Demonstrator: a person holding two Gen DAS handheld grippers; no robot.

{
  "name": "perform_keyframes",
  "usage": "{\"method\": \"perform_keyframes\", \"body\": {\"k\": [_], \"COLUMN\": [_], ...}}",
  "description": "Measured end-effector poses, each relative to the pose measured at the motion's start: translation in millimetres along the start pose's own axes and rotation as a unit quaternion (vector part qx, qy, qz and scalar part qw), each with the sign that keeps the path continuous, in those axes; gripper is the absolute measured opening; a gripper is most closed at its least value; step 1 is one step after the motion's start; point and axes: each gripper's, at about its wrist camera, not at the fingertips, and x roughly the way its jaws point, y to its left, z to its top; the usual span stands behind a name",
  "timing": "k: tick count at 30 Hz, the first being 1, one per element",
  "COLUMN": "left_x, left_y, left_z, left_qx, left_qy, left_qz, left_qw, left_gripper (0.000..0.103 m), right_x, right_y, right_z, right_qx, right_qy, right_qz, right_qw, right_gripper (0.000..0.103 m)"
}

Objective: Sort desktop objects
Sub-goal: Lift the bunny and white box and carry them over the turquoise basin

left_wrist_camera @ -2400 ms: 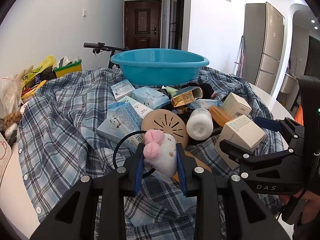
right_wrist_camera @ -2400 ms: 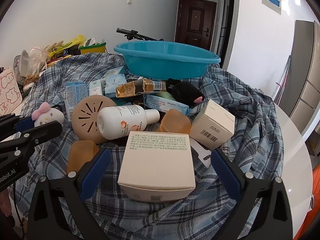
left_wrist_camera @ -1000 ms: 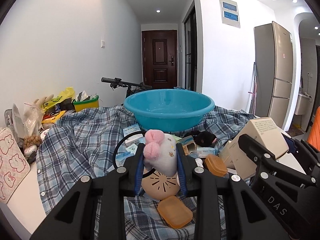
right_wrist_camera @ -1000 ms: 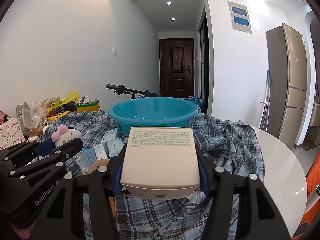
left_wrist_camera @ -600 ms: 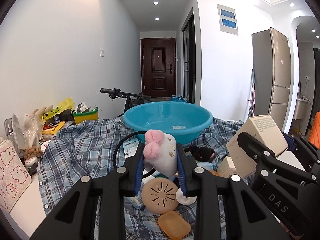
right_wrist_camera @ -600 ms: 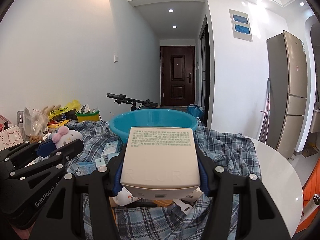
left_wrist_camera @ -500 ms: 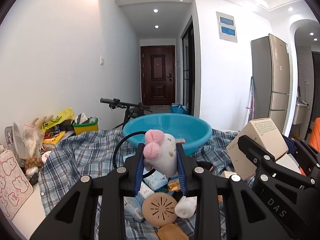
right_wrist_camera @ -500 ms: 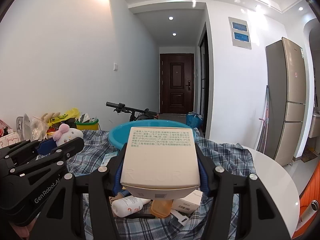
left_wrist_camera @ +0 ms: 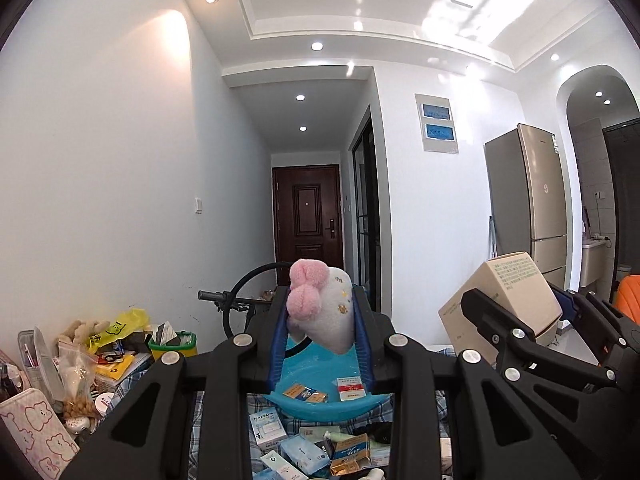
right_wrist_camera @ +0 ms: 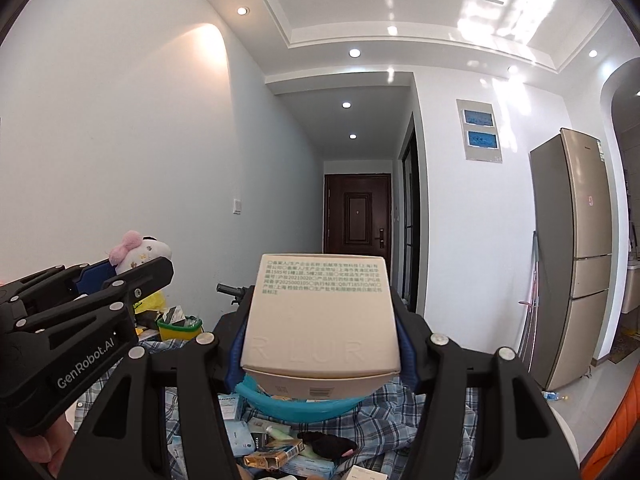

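My left gripper [left_wrist_camera: 320, 312] is shut on a small white plush toy [left_wrist_camera: 326, 320] with a pink bow, held high above the table and pointing level. A black loop [left_wrist_camera: 240, 300] hangs from the toy. My right gripper [right_wrist_camera: 320, 320] is shut on a beige cardboard box [right_wrist_camera: 320, 320] with printed text on top, also raised. Each gripper shows in the other's view: the box [left_wrist_camera: 504, 304] at right, the toy [right_wrist_camera: 140, 250] at left. Below both sits a blue basin [left_wrist_camera: 316, 398] holding small packets. Its rim [right_wrist_camera: 296, 406] shows under the box.
Small boxes, tubes and a gold carton [left_wrist_camera: 348, 456] lie in a heap on the plaid cloth [right_wrist_camera: 400, 424] in front of the basin. Bags and a green tub [left_wrist_camera: 172, 344] crowd the left edge. A bicycle handlebar [left_wrist_camera: 216, 296] lies behind. A fridge [right_wrist_camera: 576, 256] stands at right.
Both grippers have risen with their loads and tilted up to level. The basin and the heap have dropped to the bottom of both views, and the ceiling now fills the top.
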Motion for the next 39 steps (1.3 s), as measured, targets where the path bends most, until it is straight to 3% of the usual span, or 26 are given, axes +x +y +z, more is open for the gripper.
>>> {"method": "perform_keyframes", "body": {"k": [9, 13, 18, 22, 26, 30, 34, 39], "left_x": [17, 62, 134, 188, 233, 289, 316, 313], "left_y": [0, 9, 24, 34, 38, 53, 51, 42], "left_z": [18, 27, 23, 15, 9, 15, 26, 18], "left_qx": [0.008, -0.003, -0.012, -0.033, -0.024, -0.057, -0.043, -0.045], "left_qy": [-0.012, 0.004, 0.008, 0.023, 0.010, 0.013, -0.003, -0.003], "left_qz": [-0.014, -0.021, 0.004, -0.015, 0.000, 0.000, 0.013, -0.003], "left_qw": [0.9998, 0.9998, 0.9999, 0.9991, 0.9997, 0.9983, 0.9990, 0.9990], "left_gripper": [0.032, 0.032, 0.032, 0.031, 0.032, 0.031, 0.031, 0.031], "right_x": [19, 54, 108, 150, 183, 212, 241, 259], "right_y": [1, -2, -14, -16, -22, -30, -39, -53], "right_z": [8, 5, 1, 0, -5, -5, 1, 6], "right_qx": [0.000, -0.008, -0.005, -0.026, -0.022, -0.013, 0.005, 0.038], "right_qy": [-0.003, 0.004, 0.028, 0.039, 0.044, 0.039, 0.034, 0.035], "right_qz": [0.008, 0.011, -0.004, -0.010, -0.018, -0.031, -0.036, -0.034], "right_qw": [1.000, 1.000, 1.000, 0.999, 0.999, 0.999, 0.999, 0.998], "right_gripper": [0.057, 0.057, 0.057, 0.057, 0.057, 0.057, 0.057, 0.057]}}
